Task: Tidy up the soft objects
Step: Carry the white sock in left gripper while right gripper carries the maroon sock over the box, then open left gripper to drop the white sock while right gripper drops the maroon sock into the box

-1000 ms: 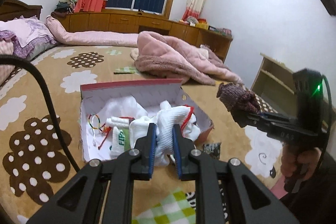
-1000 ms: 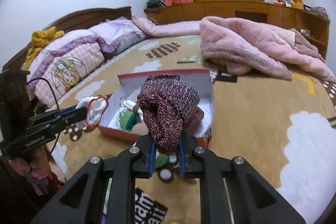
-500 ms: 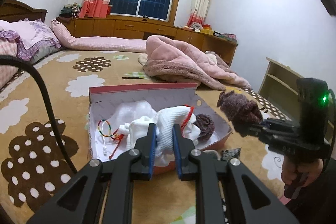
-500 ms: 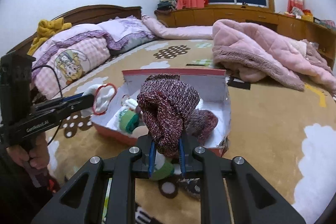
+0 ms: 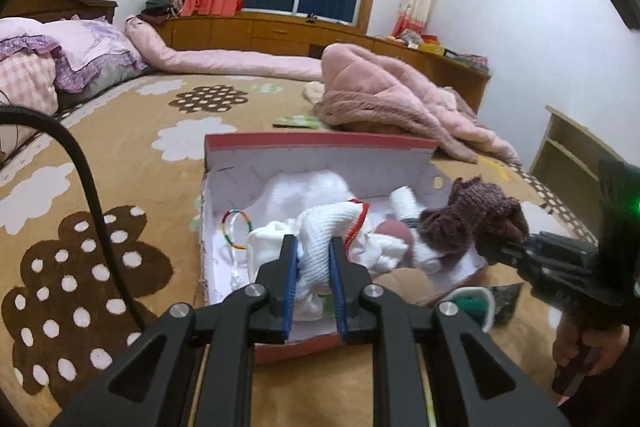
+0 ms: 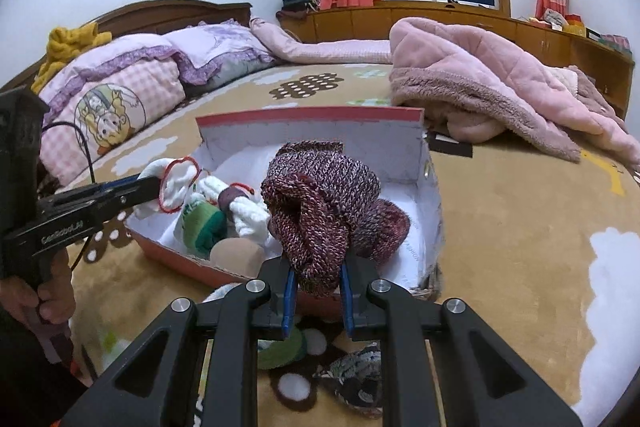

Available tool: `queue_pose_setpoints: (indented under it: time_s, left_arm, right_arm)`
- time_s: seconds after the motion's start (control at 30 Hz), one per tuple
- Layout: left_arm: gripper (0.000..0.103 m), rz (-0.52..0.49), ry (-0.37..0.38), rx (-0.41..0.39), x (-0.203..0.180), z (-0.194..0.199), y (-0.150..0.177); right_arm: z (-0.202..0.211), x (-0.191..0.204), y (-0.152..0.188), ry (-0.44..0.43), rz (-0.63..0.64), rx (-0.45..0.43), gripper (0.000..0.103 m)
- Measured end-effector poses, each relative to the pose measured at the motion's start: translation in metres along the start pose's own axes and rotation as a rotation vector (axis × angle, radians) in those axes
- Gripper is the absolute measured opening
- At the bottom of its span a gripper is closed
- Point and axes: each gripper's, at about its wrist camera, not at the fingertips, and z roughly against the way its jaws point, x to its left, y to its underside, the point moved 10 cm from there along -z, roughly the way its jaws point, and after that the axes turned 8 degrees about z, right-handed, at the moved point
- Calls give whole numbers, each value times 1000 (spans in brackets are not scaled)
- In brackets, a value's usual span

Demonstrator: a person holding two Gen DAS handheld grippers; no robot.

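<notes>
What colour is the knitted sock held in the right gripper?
Marled maroon and grey knit sock, clearest in the right wrist view.

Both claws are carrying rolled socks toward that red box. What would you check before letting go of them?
1. Left gripper clamps the white sock: ok.
2. Right gripper clamps the maroon knit sock: ok.
3. White sock over the open red box: ok.
4. Maroon sock over the box: ok in the left wrist view.
5. Free room in the box: cannot tell; socks already crowd it.
6. Loose socks outside the box: not ok, still to collect.
</notes>
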Motion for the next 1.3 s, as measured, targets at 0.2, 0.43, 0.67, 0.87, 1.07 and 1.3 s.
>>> queue_pose_setpoints:
  time_s: [0.2, 0.43, 0.67, 0.87, 1.07, 1.3]
  left_arm:
    - [16, -18, -78, 66, 21, -36, 17]
    - [16, -36, -81, 94, 19, -50, 26]
    - [16, -37, -84, 96, 15, -51, 29]
    - [18, -36, -85, 96, 16, -51, 28]
    - [19, -35, -88, 97, 18, -50, 26]
    - [26, -43, -128, 87, 22, -49, 25]
  right_arm:
    - [-23, 6, 10, -33, 21, 58, 19]
    - [-39, 2, 9, -76, 2, 92, 19]
    - [-50, 8, 6, 35, 56, 70, 18]
    - [-47, 8, 7, 34, 58, 63, 18]
    - [-47, 9, 7, 35, 59, 62, 19]
    - [-46, 7, 7, 44, 62, 61, 20]
